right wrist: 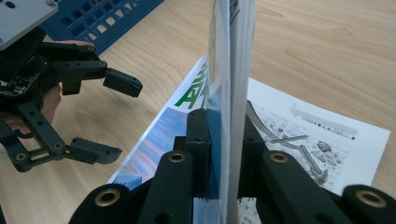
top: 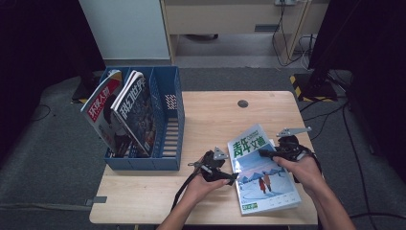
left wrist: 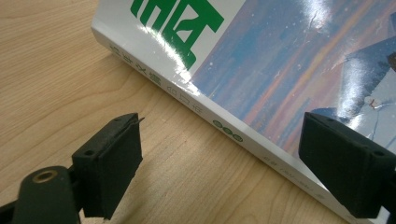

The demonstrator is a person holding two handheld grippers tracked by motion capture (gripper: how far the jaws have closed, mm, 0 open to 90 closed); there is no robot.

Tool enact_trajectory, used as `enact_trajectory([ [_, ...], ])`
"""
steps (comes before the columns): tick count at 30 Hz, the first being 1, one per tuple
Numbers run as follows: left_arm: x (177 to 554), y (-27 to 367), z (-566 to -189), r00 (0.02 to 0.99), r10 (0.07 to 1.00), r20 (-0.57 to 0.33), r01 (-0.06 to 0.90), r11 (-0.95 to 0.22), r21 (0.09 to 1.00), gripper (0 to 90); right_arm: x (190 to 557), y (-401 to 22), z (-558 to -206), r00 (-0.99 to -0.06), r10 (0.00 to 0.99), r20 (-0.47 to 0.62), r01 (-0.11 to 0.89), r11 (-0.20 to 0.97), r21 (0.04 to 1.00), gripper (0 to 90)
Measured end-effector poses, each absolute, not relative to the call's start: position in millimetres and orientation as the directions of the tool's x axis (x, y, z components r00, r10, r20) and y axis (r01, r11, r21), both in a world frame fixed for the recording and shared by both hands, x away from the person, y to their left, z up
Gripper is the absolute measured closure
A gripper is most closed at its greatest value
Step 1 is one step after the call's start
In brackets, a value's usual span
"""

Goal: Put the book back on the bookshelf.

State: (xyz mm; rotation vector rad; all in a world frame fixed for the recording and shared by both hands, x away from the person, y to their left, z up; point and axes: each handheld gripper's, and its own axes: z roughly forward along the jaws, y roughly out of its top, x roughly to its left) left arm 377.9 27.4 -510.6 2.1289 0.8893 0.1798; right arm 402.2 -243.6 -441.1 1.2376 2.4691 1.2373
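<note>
Two grippers work one magazine (top: pixel 264 168) lying at the table's (top: pixel 210 115) near right corner. Right gripper (right wrist: pixel 225 156) pinches a sheaf of its front pages, lifted on edge; left gripper (left wrist: pixel 219 154) hangs spread at the spine, touching nothing. Next, I judge, the left must clamp the spine so the magazine can go to the blue rack (top: pixel 170 143)

White magazine (top: pixel 263 172) with green title characters and a blue snowy scene holding two small figures, pale wood-grain table (top: pixel 210 120), blue slotted file rack (top: pixel 163 124) far left, red-and-white magazine (top: pixel 98 108) inside, black grippers
</note>
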Motion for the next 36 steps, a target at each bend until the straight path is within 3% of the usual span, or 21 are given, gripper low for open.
enact_trajectory([
  [23,392,24,-510,0.717,0.641,-0.274,0.585,-0.34,0.736,12.4,404,-236,-406,-0.684,0.704,0.192,0.575,0.358,0.735,81.1],
  [36,401,11,-514,0.734,0.582,-0.35,0.6,-0.315,0.735,9.5,404,-233,-395,-0.696,0.696,0.177,0.556,0.366,0.747,81.0],
])
